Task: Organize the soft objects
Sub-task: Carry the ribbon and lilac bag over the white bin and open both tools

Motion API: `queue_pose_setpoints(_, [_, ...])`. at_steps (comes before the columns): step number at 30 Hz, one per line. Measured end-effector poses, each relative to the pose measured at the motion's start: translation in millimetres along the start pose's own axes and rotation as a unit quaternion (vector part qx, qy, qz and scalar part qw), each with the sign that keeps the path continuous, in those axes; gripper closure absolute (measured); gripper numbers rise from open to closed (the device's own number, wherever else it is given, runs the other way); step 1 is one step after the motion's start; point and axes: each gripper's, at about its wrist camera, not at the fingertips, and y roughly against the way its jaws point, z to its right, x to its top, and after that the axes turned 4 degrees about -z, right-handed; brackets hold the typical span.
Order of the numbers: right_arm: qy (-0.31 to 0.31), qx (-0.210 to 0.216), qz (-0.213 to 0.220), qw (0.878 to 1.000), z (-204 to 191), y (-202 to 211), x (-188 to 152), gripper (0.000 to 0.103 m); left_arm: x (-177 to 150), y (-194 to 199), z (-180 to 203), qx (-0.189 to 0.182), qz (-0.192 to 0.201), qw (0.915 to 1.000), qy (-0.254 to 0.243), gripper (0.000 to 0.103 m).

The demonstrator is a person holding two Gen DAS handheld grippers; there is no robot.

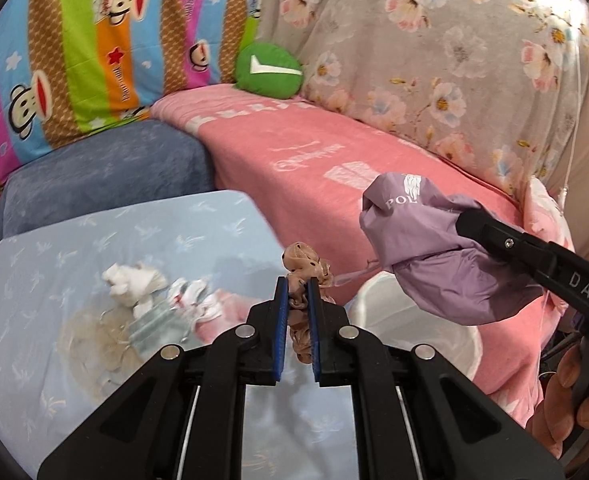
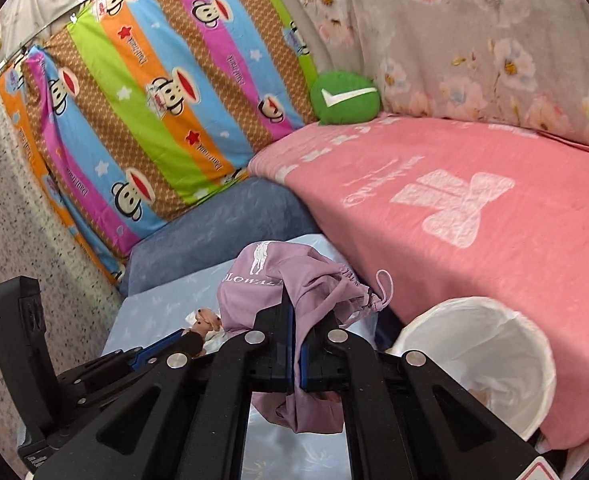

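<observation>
Pale blue patterned cloth [image 1: 54, 248] covers the work surface, with a pink blanket [image 2: 494, 240] along its far edge and a white lined bin [image 2: 490, 356] between them. Left gripper [image 1: 297, 292] is clamped on a tan dotted scrunchie [image 1: 301, 261], lifted above the cloth. Right gripper [image 2: 297, 320] is clamped on a lilac drawstring bag [image 2: 262, 280], held up near the bin; a heap of small soft items [image 1: 150, 300] lies on the cloth's middle.

The white bin [image 2: 494, 364] stands open-mouthed, with free room above its rim. Beside it the pink blanket [image 2: 474, 208] lies bare, and behind the bin the green cushion [image 2: 344, 98] blocks the corner.
</observation>
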Motion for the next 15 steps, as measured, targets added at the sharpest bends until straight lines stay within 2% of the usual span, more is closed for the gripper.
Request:
queue_pose_setpoints(8, [-0.030,-0.032,0.020,0.999,47,29,3,0.101,11,-14,49,-0.042,-0.001,0.9985,-0.034,0.093])
queue_pose_setpoints(15, [-0.054,-0.056,0.020,0.997,84,38,-5,0.101,11,-32,81,-0.068,-0.020,0.9960,-0.053,0.092])
